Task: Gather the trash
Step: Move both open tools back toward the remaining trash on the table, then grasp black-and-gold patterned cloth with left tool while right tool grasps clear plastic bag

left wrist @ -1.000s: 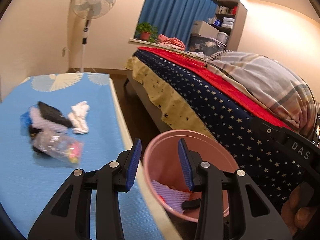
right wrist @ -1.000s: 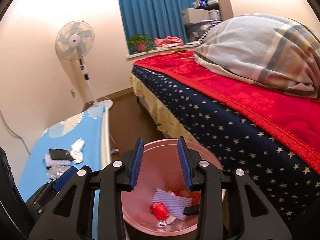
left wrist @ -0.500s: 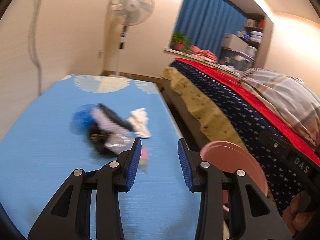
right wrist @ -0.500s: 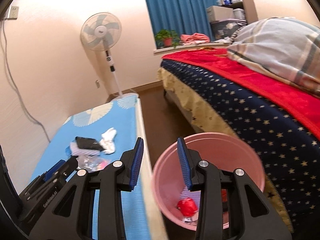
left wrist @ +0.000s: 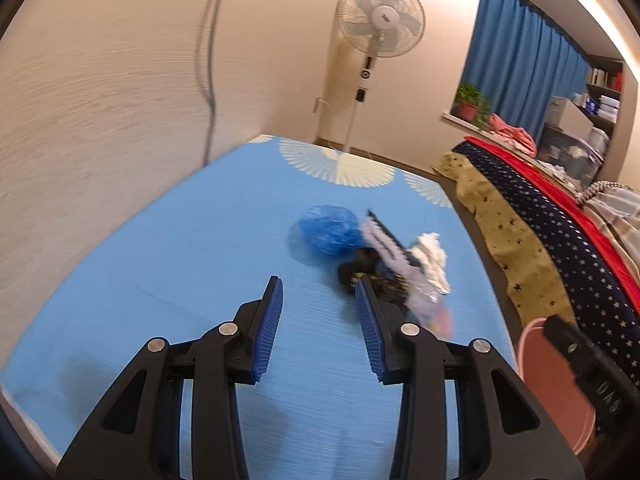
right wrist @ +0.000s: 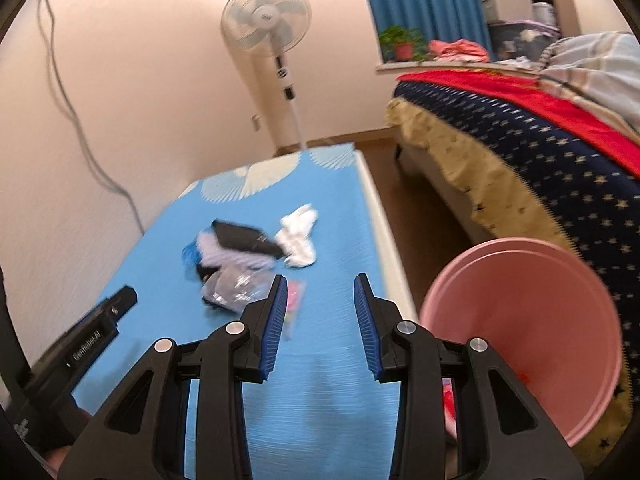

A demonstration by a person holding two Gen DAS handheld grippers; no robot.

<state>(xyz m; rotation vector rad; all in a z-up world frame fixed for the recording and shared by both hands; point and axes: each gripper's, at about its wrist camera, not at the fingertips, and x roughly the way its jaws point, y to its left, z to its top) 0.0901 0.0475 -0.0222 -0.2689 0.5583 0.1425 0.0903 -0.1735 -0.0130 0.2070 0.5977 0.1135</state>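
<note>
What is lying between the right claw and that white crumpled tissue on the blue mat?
In the right wrist view, between the right claw and white tissue lies only bare blue mat; a pinkish clear wrapper sits just beside it.

Bare blue mat (left wrist: 192, 264) lies open ahead of my left gripper (left wrist: 319, 312). The trash heap (right wrist: 248, 256) blocks the middle; the pink bin (right wrist: 532, 320) crowds my right side.
</note>
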